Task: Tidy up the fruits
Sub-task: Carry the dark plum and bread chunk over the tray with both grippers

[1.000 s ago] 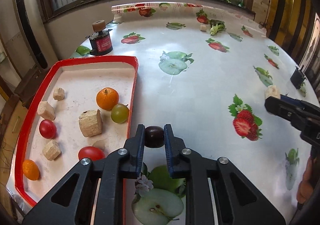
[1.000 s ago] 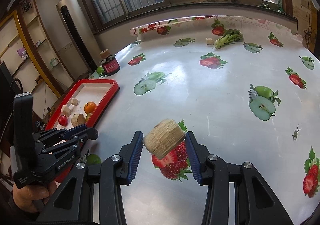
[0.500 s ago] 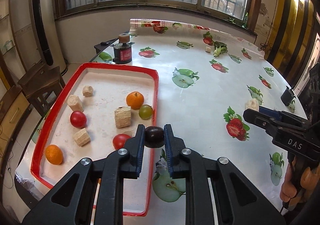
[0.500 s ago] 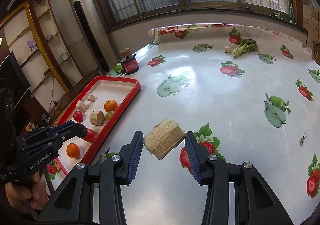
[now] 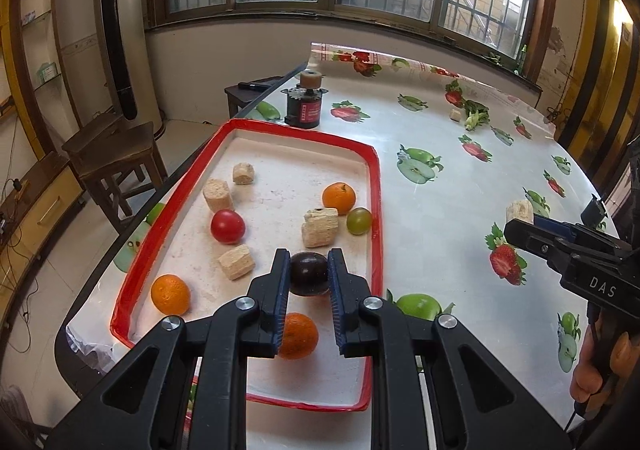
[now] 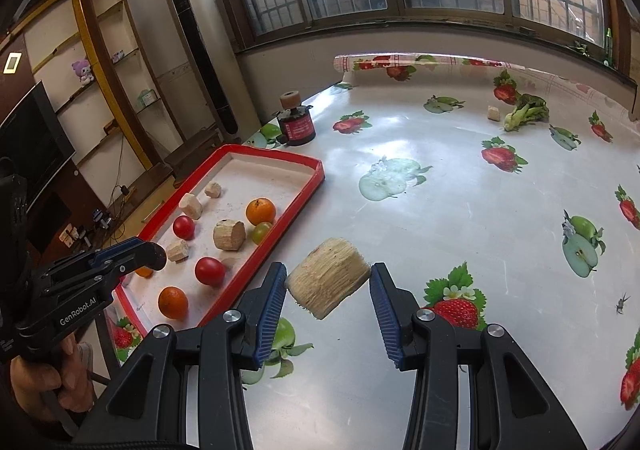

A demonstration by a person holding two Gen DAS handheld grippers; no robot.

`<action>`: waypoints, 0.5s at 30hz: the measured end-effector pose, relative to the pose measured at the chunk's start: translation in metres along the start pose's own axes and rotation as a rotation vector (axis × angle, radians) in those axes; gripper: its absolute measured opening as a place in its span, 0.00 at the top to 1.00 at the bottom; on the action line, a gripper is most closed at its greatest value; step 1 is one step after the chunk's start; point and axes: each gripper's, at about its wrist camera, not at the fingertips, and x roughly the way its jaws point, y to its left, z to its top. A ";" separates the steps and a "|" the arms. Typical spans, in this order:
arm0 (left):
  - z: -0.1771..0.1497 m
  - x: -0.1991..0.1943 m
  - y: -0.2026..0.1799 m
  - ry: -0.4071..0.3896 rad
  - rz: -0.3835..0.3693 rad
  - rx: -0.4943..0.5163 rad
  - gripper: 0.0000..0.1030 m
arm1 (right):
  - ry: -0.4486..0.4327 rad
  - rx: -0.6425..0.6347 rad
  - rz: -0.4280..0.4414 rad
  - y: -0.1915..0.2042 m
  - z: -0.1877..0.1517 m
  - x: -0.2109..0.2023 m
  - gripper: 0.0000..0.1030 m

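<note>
Since a second ago, carried leftward from above the tablecloth to above the red tray (image 5: 376, 210): left gripper (image 5: 309, 282), clamped on a dark plum (image 5: 309, 274). Raised higher too, with the whole tray now in the left wrist view.

Scanning that view left to right. At 9 o'clock of the plum, an orange (image 5: 170, 294) near the tray's left rim. At 10 o'clock, a red tomato (image 5: 227, 226) and pale cork-like chunks (image 5: 236, 261). At 6 o'clock, directly beneath the claw, a second orange (image 5: 298, 335). At 12 to 1 o'clock, a larger chunk (image 5: 319, 226), another orange (image 5: 339, 197) and a green grape (image 5: 359, 221). Far out at 3 o'clock, over the table (image 5: 460, 186), right gripper (image 6: 327, 290), closed on a fibrous chunk (image 6: 328, 282) held clear of the tablecloth, just outside the tray's right rim.

Step in hand, by judgement: delivering the plum into the tray. Next move likely calls for lowering onto bare tray floor, probably toward 11 o'clock to avoid the orange below, then parting the fingers gently so the round plum does not roll.
</note>
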 end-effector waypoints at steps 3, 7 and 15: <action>-0.001 -0.001 0.009 0.001 0.005 -0.014 0.84 | 0.004 -0.016 0.014 0.010 0.003 0.004 0.57; -0.003 -0.003 0.020 -0.001 0.015 -0.033 0.84 | 0.008 -0.039 0.030 0.025 0.007 0.009 0.57; -0.008 -0.004 0.046 0.001 0.040 -0.077 0.84 | 0.029 -0.096 0.062 0.057 0.011 0.023 0.57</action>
